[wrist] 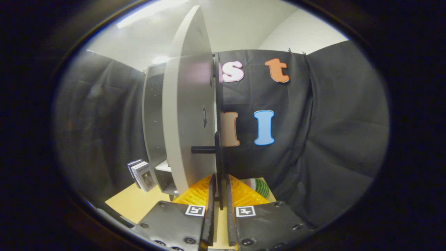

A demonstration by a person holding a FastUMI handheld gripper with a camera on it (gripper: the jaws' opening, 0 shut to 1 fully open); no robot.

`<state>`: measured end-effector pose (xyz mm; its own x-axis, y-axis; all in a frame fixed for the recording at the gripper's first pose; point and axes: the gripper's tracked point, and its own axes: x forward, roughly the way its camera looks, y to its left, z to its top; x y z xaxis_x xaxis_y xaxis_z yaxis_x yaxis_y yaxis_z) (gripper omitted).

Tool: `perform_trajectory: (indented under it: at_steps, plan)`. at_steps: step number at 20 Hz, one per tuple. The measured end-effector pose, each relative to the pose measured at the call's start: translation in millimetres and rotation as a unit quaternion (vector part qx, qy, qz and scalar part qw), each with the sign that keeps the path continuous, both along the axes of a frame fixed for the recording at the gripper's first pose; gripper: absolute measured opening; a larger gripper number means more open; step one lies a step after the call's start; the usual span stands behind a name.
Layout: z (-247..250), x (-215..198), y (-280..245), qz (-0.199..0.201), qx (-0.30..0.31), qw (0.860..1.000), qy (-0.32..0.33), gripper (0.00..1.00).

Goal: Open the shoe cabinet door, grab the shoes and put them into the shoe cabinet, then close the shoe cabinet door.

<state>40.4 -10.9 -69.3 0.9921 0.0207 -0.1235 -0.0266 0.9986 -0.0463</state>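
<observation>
Two orange ribbed fingers [212, 188] of the black two-finger gripper [219, 195] stand close together, with only a narrow slot between them, and the thin black vertical bar handle [218, 164] of the cabinet door runs down into that slot. Both pads appear to sit against the bar, one on each side, so the tongs look nearly closed and clamped on the handle (the contact itself is partly hidden by the finger edges).

A short black horizontal post [204, 150] joins the handle to the pale grey flat door [188, 118] of the shoe cabinet. That door is swung open and seen almost edge-on, rising just ahead of the fingers and slightly to their left. Behind it stands the grey shoe cabinet body [153, 115], its dark interior and a pale shelf [163, 166] visible past the door's edge.

Beside the cabinet's foot, a small stack of white-edged cards or boxes [142, 174] leans on the light tan tabletop [139, 204]. Just beyond the right finger lies a green-and-white striped object [259, 186], too hidden to identify. No part of it touches the gripper. Black cloth [331, 139] walls the booth behind everything.
</observation>
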Motion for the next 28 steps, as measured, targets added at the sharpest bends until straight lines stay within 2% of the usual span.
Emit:
perform_trajectory:
  at_steps: [4, 8, 18, 28]
  plan:
    - [7, -6, -4, -0.039, -0.002, 0.999, -0.021, 0.17]
    - [4, -7, 8, -0.049, -0.002, 0.999, -0.023, 0.17]
    - [-35, -18, 66, -0.043, 0.041, 0.997, 0.039, 0.17]
    - [-104, -33, 83, -0.023, 0.008, 0.990, 0.139, 0.17]
